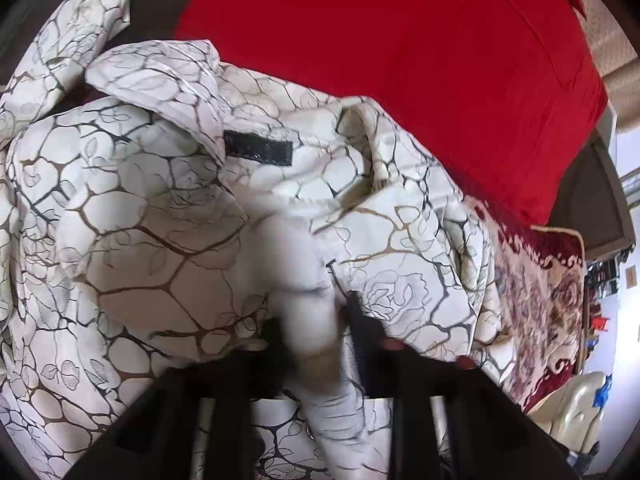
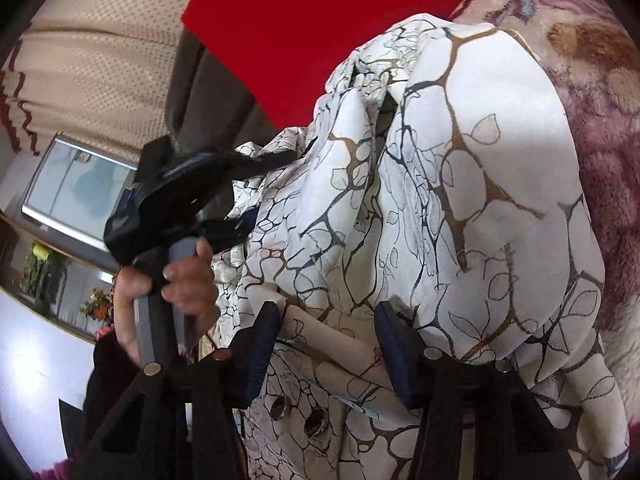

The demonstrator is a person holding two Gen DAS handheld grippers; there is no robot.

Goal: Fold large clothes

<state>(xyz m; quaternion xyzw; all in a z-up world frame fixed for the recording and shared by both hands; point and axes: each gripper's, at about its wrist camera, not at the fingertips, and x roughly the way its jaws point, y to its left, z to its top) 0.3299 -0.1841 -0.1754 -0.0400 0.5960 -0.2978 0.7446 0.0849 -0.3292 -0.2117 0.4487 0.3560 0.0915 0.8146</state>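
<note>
A large white garment (image 1: 168, 208) with a black and gold rose-vein print lies crumpled over a red cloth (image 1: 400, 48). It has a black neck label (image 1: 258, 148). My left gripper (image 1: 316, 320) is shut on a bunched fold of the garment, which hides most of the fingers. In the right wrist view the same garment (image 2: 480, 184) hangs in folds, with metal snap buttons (image 2: 296, 416) low down. My right gripper (image 2: 324, 320) has its fingers apart with garment cloth lying between them. The left gripper (image 2: 256, 168) and the hand holding it show at the left, pinching the cloth.
A floral plush blanket (image 1: 548, 300) lies at the right of the garment and shows in the right wrist view (image 2: 600, 128). A beige patterned curtain (image 2: 100, 60) and a window (image 2: 76, 188) are at the left. A cream cushion (image 1: 576, 408) sits at the lower right.
</note>
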